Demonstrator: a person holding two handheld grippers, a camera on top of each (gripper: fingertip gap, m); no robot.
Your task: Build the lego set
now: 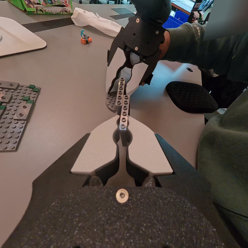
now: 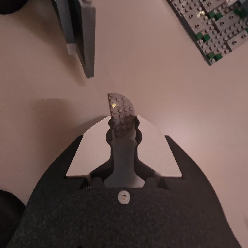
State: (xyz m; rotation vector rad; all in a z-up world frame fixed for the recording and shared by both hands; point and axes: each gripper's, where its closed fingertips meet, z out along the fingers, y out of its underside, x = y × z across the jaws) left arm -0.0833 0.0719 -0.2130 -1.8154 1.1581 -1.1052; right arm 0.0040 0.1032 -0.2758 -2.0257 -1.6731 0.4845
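Left tool point(image 1: 122, 128) pinches grey studded bricks point(image 1: 124, 107); right tool point(image 2: 123, 120) spread astride half-round plate point(image 2: 121, 114).

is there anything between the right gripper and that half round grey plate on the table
Nothing visible. The right gripper hangs over the half-round plate, fingers apart on either side of it, bare table around. The left gripper, shut on joined grey bricks, is held off to one side.

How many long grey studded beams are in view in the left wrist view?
2. One beam is clamped in the left hand-held gripper; the other lies beside it, farther out, under the right hand-held gripper. Others may be hidden.
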